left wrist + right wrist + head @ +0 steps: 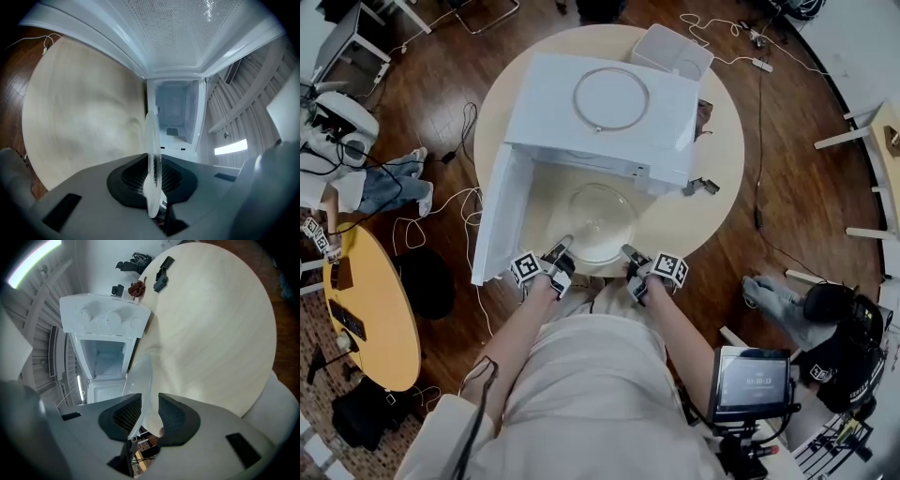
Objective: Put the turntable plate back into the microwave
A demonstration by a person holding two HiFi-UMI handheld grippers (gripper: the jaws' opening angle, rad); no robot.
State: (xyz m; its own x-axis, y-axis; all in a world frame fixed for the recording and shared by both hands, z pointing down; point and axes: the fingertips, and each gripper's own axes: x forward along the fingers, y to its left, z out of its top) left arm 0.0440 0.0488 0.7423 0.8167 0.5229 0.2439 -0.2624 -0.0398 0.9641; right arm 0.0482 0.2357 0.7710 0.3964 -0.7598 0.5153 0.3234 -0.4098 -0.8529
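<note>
The clear glass turntable plate [598,220] lies in front of the white microwave [600,112], whose door [499,220] stands swung open at the left. My left gripper [561,246] is shut on the plate's near left rim; in the left gripper view the plate [151,159] stands edge-on, pinched between the pads, with the empty microwave cavity [173,112] straight ahead. My right gripper [630,253] is at the near right rim. In the right gripper view the plate rim [140,380] sits between parted jaws, with a gap at the right pad [176,416]. A ring [610,98] lies on the microwave's top.
The microwave stands on a round pale table [722,150]. A white box [673,52] sits behind it and a small black object [701,186] lies to its right. Cables run over the wooden floor, and a yellow table [366,309] stands at the left.
</note>
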